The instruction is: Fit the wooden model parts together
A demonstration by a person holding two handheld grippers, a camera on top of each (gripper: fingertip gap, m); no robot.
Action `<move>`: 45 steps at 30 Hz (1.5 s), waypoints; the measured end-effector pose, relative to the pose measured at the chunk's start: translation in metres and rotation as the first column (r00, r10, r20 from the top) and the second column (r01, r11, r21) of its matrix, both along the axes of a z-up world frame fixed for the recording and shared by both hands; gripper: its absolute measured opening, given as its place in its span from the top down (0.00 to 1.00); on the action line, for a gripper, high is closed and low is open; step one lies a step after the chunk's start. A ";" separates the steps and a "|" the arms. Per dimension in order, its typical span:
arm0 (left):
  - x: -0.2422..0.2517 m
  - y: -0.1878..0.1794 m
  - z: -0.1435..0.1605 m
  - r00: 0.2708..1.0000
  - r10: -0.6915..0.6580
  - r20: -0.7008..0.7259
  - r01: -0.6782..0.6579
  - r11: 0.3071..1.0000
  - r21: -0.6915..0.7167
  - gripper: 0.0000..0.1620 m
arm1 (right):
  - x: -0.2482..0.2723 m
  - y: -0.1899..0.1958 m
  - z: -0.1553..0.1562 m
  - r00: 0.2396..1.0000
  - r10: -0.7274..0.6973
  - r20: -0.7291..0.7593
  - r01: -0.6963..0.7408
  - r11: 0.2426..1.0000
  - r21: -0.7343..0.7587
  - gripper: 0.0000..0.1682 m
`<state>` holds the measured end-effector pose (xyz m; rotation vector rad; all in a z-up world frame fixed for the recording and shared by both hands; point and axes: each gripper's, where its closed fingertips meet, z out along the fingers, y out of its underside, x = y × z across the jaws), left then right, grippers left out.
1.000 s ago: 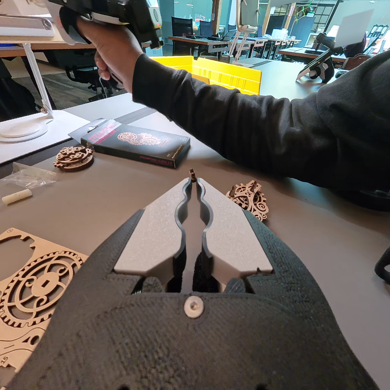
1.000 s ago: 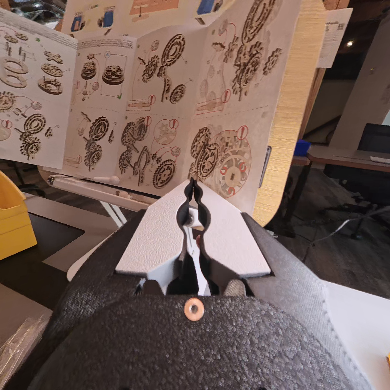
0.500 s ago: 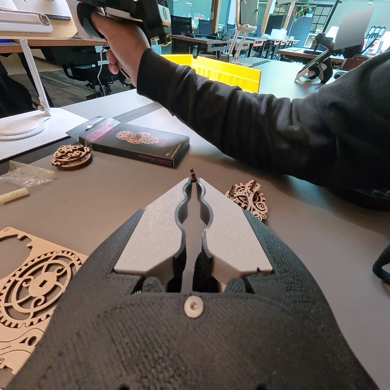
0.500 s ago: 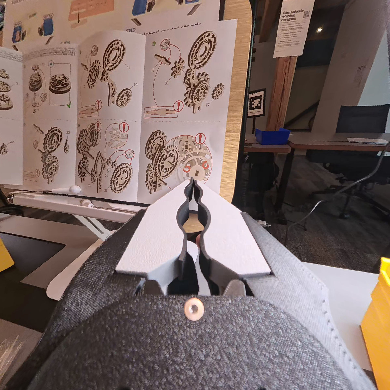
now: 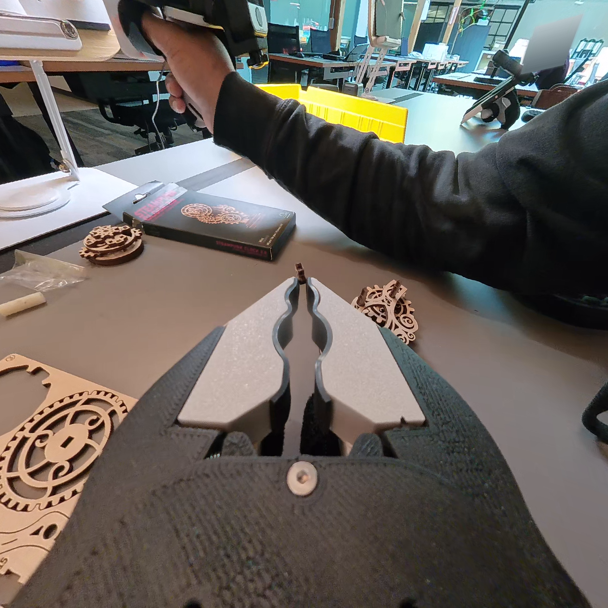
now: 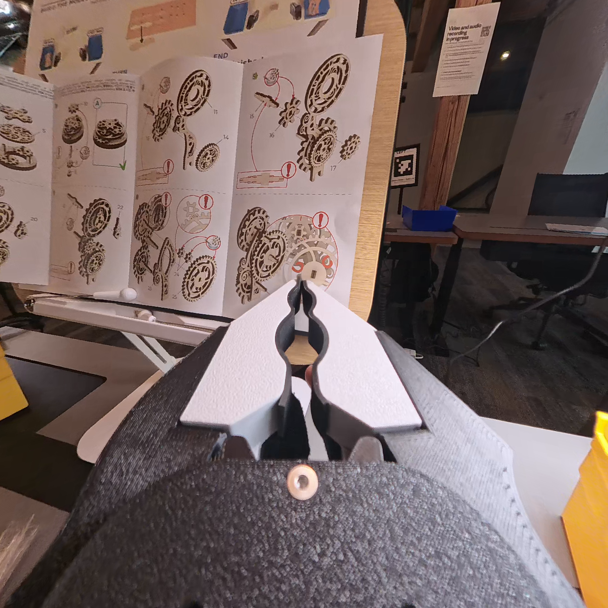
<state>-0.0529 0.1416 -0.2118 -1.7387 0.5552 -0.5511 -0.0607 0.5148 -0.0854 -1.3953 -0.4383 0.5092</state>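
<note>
My left gripper [image 5: 302,285] is shut on a small dark wooden peg [image 5: 300,272] that sticks up from its tips, held low over the grey table [image 5: 164,316]. A pale wooden gear assembly [image 5: 385,311] with two upright pegs lies just right of the tips. A dark round gear assembly [image 5: 112,241] lies at the far left. A cut-out wooden sheet [image 5: 49,444] lies at the near left. My right gripper [image 6: 300,283] is shut and raised, pointing at the instruction sheet [image 6: 197,164]. It also shows in the left wrist view [image 5: 197,19], held in a hand.
A dark sleeve [image 5: 427,204] crosses the table behind the pale assembly. A black box [image 5: 210,223], a plastic bag [image 5: 39,273] and a white stick [image 5: 21,304] lie at the left. A yellow bin [image 5: 355,110] stands behind. The white stand [image 6: 125,325] holds the instruction board. My hands' fingertips stand some 40 cm from each other.
My right gripper has swung rightward along the instruction sheet, now facing its right-hand pages. My left gripper has stayed still with the peg in it.
</note>
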 end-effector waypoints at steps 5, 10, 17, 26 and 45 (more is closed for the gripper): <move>0.000 0.000 0.000 1.000 -0.001 0.001 0.001 1.000 0.000 0.99 | -0.009 -0.006 0.000 1.000 0.023 0.021 -0.023 1.000 0.016 1.00; 0.000 0.000 0.000 1.000 -0.002 0.001 0.002 1.000 0.000 0.99 | -0.019 -0.013 0.001 0.998 0.048 0.050 -0.050 0.998 0.045 1.00; 0.001 0.000 0.000 1.000 -0.002 0.002 0.002 1.000 -0.003 0.99 | -0.047 -0.034 0.005 0.982 0.156 0.111 -0.169 0.978 0.126 1.00; 0.001 0.000 0.000 1.000 -0.002 0.006 0.002 1.000 -0.002 0.99 | -0.060 -0.045 0.006 0.971 0.192 0.139 -0.212 0.967 0.142 1.00; 0.001 0.000 0.001 1.000 -0.006 0.015 0.006 1.000 -0.005 0.99 | -0.063 -0.047 0.003 0.970 0.193 0.148 -0.214 0.966 0.145 1.00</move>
